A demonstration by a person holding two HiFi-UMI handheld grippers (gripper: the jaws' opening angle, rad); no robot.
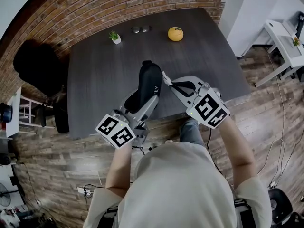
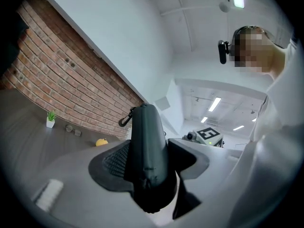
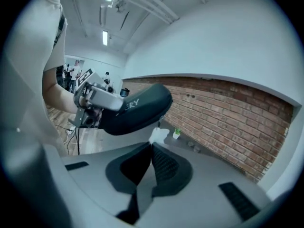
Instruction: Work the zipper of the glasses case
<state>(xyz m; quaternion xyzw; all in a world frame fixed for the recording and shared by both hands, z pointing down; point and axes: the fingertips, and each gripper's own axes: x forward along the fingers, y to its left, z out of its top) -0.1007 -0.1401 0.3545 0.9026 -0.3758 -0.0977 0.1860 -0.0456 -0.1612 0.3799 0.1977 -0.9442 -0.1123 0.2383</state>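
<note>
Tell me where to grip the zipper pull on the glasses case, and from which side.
Pinch the free lower end of the zipper pull, with the tips only, coming from below. The left gripper clamps the glasses case clear of the table, so the small tab dangles under its edge. The right gripper is shut there, seemingly on it.

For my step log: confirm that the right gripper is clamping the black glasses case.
Wrong side. The left gripper is clamping the black glasses case; the left gripper view shows its jaws pressed on the case.
</note>
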